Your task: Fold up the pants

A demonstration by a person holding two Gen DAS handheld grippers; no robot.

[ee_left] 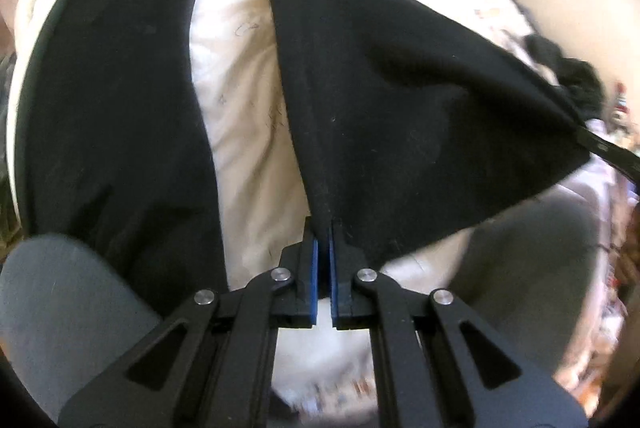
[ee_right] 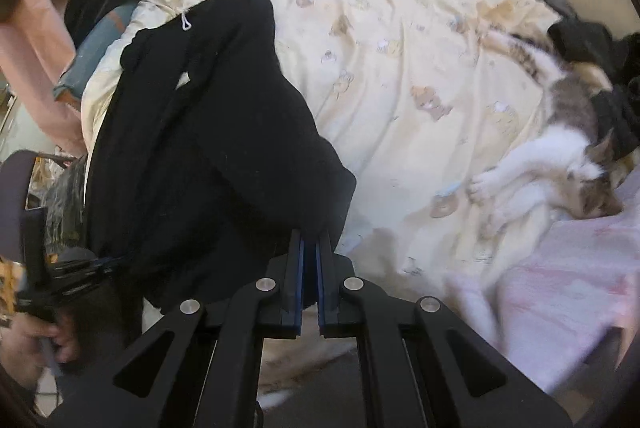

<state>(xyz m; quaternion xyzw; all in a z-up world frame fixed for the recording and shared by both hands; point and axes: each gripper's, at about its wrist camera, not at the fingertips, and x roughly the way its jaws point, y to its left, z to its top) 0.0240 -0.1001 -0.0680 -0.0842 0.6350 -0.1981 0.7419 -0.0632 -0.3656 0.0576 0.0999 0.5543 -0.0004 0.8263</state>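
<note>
**Two grippers clamp one black trouser leg above the bed**

Both of my grippers are clenched on cloth. My left gripper point(ee_left: 324, 228) pinches the hem edge of the black pants point(ee_left: 400, 107) right at a seam, its blue pads point(ee_left: 314, 280) pressed nearly together. My right gripper point(ee_right: 310, 240) is clamped on another fold of the same pants. I judge the two grips hold one leg's end taut, ready to carry it across onto the other leg, which lies flat on the cream bedcover point(ee_right: 400, 47). Between the legs a strip of bedcover shows. Further right, a grey-and-white cat point(ee_right: 560, 147) sprawls near the dark clothes pile point(ee_right: 600, 43), well apart from the pants.
</note>
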